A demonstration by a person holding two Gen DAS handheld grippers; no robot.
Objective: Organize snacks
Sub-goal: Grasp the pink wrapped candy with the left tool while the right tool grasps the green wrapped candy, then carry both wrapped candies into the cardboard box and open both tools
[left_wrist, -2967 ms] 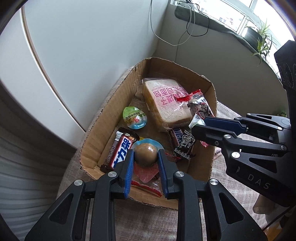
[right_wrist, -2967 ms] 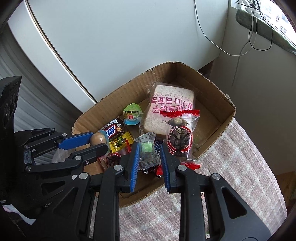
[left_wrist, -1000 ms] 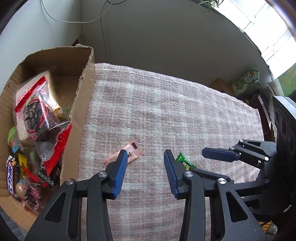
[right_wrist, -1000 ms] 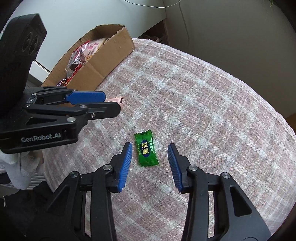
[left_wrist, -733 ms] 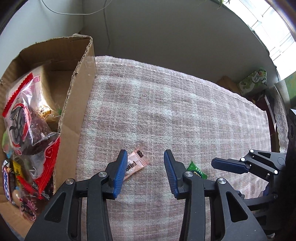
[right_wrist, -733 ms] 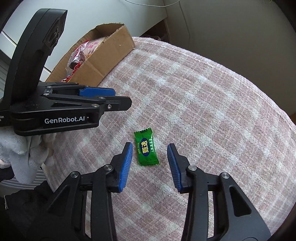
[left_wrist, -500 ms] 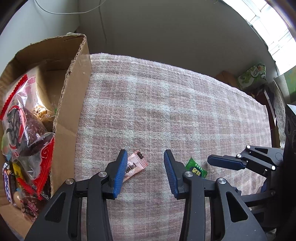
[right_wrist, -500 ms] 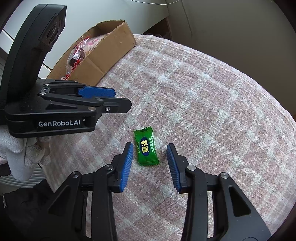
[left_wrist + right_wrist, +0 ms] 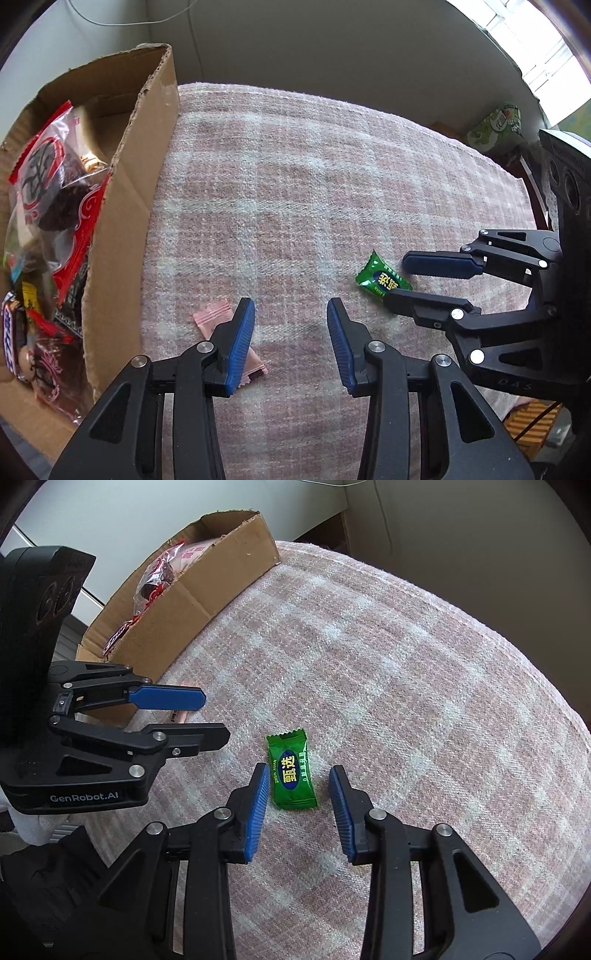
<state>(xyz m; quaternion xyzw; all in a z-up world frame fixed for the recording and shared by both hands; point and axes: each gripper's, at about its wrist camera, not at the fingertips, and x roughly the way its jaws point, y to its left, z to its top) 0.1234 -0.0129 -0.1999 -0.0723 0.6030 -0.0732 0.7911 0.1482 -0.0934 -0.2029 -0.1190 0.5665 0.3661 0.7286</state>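
Trouble could come from how flat both sweets lie on the checked cloth (image 9: 406,672): our pads may skid over a wrapper or pinch the weave with it. Our left gripper (image 9: 291,341) stands released and empty, off-centre, its left finger (image 9: 236,347) resting over the pink candy (image 9: 212,317), so closing here would likely miss.

Our right gripper (image 9: 297,808) has just been narrowing around the green candy (image 9: 293,773), which lies between the pads, apparently untouched.

The green candy is a small glossy pillow wrapper with crimped ends and a blue oval label, just below centre of the right wrist view. The pink one is pale, mostly hidden, at lower left of the left wrist view, beside the cardboard box (image 9: 136,206) already stuffed with packets.
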